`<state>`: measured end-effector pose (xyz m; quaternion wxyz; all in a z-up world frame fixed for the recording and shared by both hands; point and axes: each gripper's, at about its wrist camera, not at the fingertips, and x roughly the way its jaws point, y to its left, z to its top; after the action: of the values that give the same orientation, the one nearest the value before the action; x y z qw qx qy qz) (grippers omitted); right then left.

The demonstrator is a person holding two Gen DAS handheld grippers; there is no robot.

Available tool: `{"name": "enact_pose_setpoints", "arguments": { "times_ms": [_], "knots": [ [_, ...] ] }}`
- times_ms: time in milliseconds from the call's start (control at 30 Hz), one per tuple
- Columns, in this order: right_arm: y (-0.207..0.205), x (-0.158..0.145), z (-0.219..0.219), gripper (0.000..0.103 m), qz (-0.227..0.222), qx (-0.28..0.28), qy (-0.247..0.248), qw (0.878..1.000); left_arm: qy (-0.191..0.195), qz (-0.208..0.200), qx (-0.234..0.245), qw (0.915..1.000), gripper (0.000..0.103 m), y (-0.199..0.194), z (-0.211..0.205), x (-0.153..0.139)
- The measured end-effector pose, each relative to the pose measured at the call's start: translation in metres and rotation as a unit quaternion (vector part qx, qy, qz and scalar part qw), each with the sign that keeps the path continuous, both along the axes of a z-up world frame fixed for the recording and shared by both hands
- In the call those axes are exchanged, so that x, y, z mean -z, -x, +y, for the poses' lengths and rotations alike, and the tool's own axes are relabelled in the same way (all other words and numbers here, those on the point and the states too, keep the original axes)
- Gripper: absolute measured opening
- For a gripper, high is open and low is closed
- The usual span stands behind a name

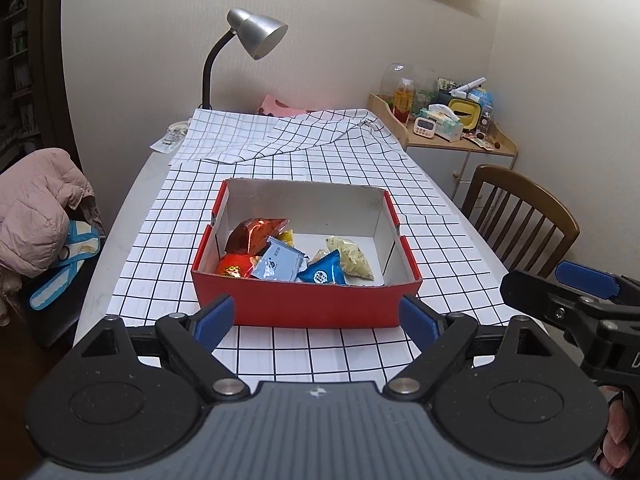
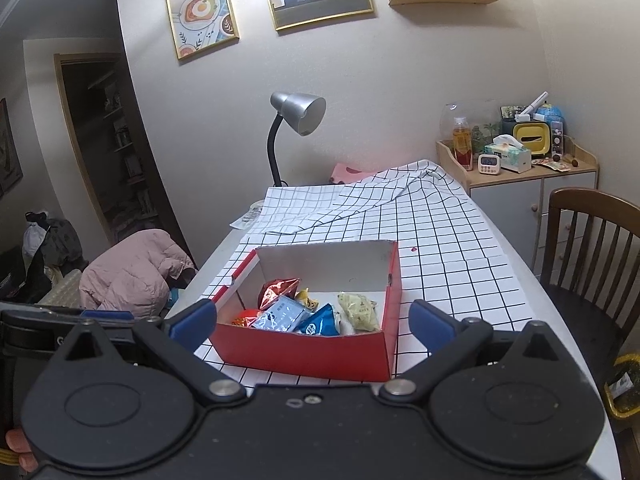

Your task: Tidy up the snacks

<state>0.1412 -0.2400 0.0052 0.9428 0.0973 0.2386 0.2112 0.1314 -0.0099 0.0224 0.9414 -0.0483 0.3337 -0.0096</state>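
Both grippers hover low over the counter [image 1: 140, 184], fingers spread wide and holding nothing: the left gripper [image 1: 316, 316] just short of the red box [image 1: 304, 304], the right gripper [image 2: 312, 320] beside it. Inside the box, on the checked cloth [image 1: 432, 216], lie the snacks: a red foil pack [image 1: 254, 234], a pale blue packet [image 1: 278, 264], a blue pyramid [image 1: 323, 272] and a cream pouch [image 1: 352, 258].

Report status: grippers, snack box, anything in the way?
Left gripper open, right gripper open, both empty. Snacks in red box. Nothing between grippers and box.
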Motion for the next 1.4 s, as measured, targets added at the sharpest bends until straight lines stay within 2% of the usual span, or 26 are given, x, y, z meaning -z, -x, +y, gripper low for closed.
{"name": "enact_pose_setpoints", "arguments": {
  "times_ms": [1400],
  "knots": [
    [-0.0065, 0.0046, 0.0052, 0.103, 0.024, 0.001, 0.009, 1.000, 0.003, 0.005, -0.003, 1.0000, 0.089, -0.0054, -0.0017, 0.0049]
  ]
}}
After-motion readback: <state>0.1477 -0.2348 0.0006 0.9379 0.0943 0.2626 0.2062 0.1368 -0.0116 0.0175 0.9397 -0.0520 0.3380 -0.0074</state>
